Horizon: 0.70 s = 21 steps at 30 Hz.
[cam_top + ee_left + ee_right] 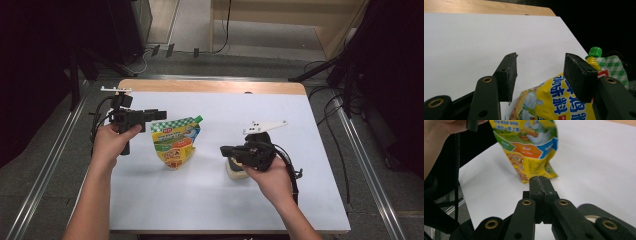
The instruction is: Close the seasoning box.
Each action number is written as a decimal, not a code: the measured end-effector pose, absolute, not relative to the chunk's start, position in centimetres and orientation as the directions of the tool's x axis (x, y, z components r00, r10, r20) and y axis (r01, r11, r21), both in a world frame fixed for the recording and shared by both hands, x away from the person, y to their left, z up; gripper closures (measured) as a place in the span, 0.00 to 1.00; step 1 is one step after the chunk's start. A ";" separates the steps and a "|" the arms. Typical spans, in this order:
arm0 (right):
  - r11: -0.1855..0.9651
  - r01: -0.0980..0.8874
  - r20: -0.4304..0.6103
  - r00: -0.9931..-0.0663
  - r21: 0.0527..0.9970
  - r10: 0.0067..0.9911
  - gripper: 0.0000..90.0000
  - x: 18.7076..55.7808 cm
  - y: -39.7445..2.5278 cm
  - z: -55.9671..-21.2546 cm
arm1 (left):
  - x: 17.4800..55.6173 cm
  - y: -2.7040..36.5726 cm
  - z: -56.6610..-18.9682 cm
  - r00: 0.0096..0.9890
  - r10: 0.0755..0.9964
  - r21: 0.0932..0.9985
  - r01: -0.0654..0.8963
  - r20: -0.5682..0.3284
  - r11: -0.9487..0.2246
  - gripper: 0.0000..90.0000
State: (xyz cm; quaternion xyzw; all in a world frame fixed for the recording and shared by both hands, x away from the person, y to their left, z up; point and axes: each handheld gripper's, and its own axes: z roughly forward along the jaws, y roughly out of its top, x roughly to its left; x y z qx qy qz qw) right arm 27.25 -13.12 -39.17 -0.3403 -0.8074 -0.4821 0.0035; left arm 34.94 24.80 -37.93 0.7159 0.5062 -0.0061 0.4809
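Observation:
A yellow spouted pouch with a green cap sits on the white table cover, left of centre. My left gripper is held just above the pouch's top left corner. In the left gripper view its jaws stand open over the pouch, with the green cap off to the right and nothing clamped. My right gripper is to the right of the pouch and points at it. Its jaws are shut with nothing between them, a short way from the pouch's lower edge.
A small cream round object lies on the cover under the right gripper. The table's wooden rim runs along the far edge. Cables and dark stands surround the table. The hand holding the left gripper is at the upper left of the right gripper view.

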 end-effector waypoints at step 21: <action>0.192 0.575 0.329 -0.675 0.795 0.661 1.00 28.6 -20.4 -36.8 | 35.5 24.5 -38.6 0.481 0.721 0.669 0.743 -0.499 -0.032 0.47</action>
